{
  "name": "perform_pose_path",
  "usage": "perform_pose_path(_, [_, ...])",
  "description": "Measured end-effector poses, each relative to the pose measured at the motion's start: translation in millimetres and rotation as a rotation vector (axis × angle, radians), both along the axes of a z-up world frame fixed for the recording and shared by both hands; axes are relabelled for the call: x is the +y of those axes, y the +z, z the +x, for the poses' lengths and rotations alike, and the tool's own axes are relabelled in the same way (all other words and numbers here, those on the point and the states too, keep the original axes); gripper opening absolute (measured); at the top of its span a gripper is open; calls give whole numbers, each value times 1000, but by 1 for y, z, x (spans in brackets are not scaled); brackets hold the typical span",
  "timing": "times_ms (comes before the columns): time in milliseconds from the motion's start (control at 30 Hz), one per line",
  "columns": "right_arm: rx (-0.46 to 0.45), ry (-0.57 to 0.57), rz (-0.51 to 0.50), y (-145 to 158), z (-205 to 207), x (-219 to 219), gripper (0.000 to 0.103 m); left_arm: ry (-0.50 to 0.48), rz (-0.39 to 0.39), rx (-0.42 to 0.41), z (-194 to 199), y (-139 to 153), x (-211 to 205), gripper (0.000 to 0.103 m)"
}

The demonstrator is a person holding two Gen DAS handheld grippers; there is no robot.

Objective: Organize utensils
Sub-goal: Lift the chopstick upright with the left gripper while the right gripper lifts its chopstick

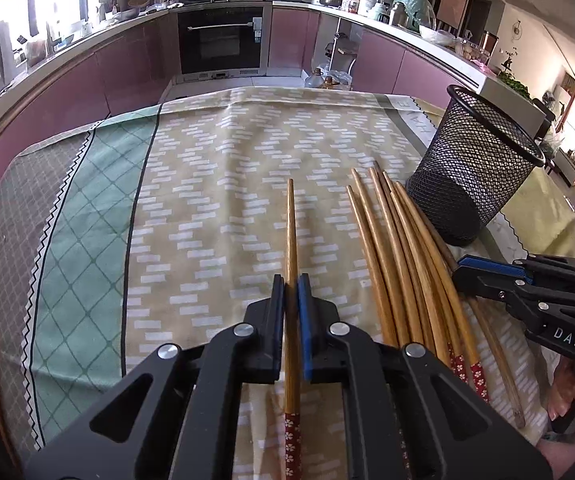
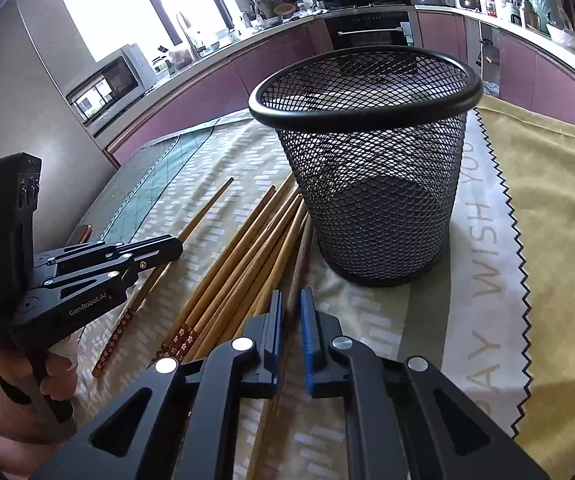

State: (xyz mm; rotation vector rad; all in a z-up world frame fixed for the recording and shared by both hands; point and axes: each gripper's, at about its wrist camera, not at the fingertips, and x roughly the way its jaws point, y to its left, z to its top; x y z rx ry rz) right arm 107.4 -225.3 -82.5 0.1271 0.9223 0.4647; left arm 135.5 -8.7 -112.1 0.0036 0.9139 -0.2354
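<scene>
Wooden lone chopstick [image 1: 291, 240] is clenched by left gripper [image 1: 291, 284], another chopstick [image 2: 302, 248] at 7 o'clock of mesh holder [image 2: 367, 184] by right gripper [image 2: 293, 300]; thin rounded sticks may be twisted loose when lifted.

Black mesh cup [image 2: 371, 184]; tan chopsticks [image 1: 403, 264] with red floral ends.

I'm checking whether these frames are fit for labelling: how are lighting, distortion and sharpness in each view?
Left wrist view: daylight, blown-out window at upper left, counter line bent by the fisheye; the chopstick in the left gripper is sharp. Right wrist view: window overexposed, basket crisp, the pale chopstick between the right gripper soft up close.
</scene>
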Motion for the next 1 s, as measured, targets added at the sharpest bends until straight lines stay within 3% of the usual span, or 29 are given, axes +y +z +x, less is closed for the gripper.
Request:
perform_pose_path(233, [-59, 44, 83, 21, -19, -14, 6, -55, -87, -48, -20, 32, 4, 7])
perform_pose_path(667, [-238, 63, 211, 81, -36, -46, 6, -195, -269, -211, -54, 124, 2, 7])
perform_pose_path(1000, [-399, 68, 258, 149, -26, -65, 6, -223, -372, -348, -43, 188, -9, 7])
